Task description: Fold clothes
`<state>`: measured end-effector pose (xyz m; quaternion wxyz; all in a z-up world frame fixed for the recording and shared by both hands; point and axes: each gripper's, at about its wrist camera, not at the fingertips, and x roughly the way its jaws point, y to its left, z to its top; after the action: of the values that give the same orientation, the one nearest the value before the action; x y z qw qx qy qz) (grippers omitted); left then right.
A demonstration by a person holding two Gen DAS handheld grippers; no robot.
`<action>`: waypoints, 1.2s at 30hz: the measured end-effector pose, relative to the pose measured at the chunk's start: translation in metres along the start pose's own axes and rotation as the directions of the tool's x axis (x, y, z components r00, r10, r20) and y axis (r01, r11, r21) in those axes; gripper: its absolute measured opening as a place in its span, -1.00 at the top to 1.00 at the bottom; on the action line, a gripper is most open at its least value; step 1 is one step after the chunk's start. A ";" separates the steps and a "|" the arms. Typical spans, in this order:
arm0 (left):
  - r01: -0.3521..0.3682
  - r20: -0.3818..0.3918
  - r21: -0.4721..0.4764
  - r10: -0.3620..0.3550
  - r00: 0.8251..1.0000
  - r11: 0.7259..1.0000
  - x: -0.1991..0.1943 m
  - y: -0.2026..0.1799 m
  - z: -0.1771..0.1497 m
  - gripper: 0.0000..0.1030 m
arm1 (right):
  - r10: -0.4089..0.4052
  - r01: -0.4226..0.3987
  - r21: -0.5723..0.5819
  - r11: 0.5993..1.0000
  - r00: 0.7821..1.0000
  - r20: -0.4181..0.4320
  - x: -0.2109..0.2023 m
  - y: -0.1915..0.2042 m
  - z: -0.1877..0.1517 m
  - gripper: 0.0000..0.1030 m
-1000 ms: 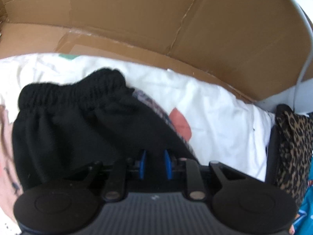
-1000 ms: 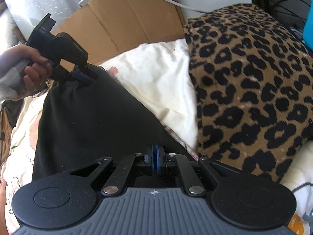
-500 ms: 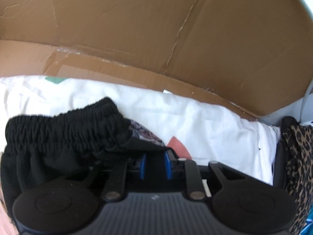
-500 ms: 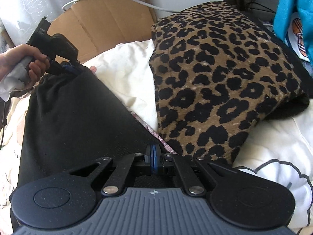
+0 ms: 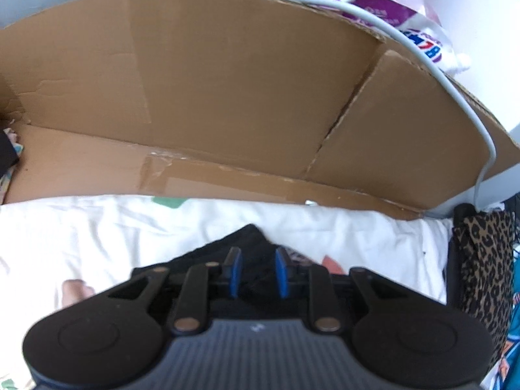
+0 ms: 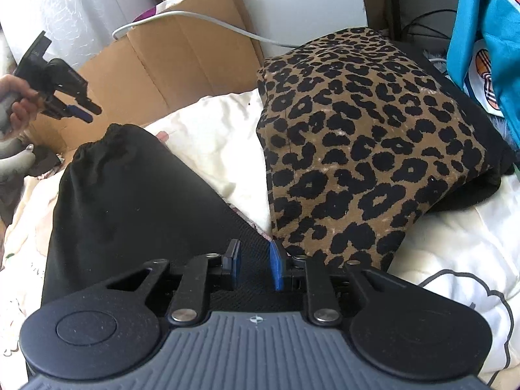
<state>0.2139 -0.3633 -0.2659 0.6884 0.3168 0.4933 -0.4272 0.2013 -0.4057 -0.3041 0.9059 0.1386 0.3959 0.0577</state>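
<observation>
1. Black fabric garment with a gathered elastic waistband [image 6: 130, 195] lies flat on the white printed bedsheet [image 6: 208, 143], waistband toward the cardboard-side edge.
2. Left gripper [image 6: 83, 112] hangs above it with jaws apart, holding nothing; right gripper [image 6: 253, 261] is parted too, over the near hem.
3. I'd smooth it, then pinch both hem corners before folding.
4. Leopard-print cushion [image 6: 357, 149] crowds the right edge, and the brown cardboard sheet [image 5: 227, 97] blocks the far side.

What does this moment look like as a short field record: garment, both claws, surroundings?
garment: black elastic-waist shorts, lying flat on the white printed bedding
left claw: open, raised above the waistband, apart from it
right claw: open, over the near end of the shorts
beside: leopard-print cushion, right of the shorts
behind: cardboard sheet
</observation>
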 end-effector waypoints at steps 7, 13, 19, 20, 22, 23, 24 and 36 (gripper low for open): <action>0.007 -0.039 0.040 -0.006 0.999 0.999 0.014 0.013 -0.029 0.54 | 0.020 -0.021 -0.054 0.998 1.000 -0.017 0.006 0.016 -0.005 0.59; -0.008 -0.078 0.116 0.017 0.997 0.993 0.052 0.018 -0.054 0.55 | -0.010 -0.002 -0.146 0.989 0.997 -0.077 0.022 0.016 -0.006 0.62; 0.013 -0.046 0.088 -0.008 0.999 0.996 0.072 0.019 -0.054 0.55 | -0.061 0.042 -0.199 0.979 0.994 -0.089 0.031 0.008 0.001 0.90; 0.009 -0.039 0.095 -0.005 0.999 0.995 0.073 0.017 -0.054 0.55 | -0.064 0.044 -0.209 0.977 0.994 -0.092 0.033 0.009 0.001 0.90; 0.005 -0.028 0.094 -0.003 1.000 0.996 0.075 0.015 -0.053 0.55 | -0.073 0.051 -0.221 0.974 0.993 -0.093 0.036 0.011 0.003 0.91; 0.005 -0.025 0.093 -0.003 1.000 0.996 0.076 0.014 -0.053 0.55 | -0.078 0.056 -0.218 0.974 0.993 -0.093 0.037 0.012 0.004 0.91; 0.005 -0.024 0.094 -0.003 1.000 0.996 0.076 0.014 -0.053 0.55 | -0.082 0.060 -0.216 0.975 0.992 -0.094 0.038 0.013 0.005 0.91; 0.052 -0.022 0.195 -0.049 0.999 0.979 0.024 0.025 -0.068 0.51 | -0.042 0.032 -0.150 0.988 0.997 -0.064 0.019 0.030 0.003 0.91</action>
<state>0.2126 -0.3009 -0.3097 0.6386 0.3739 0.4629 -0.4879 0.2167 -0.3739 -0.3063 0.9009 0.0614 0.4231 0.0750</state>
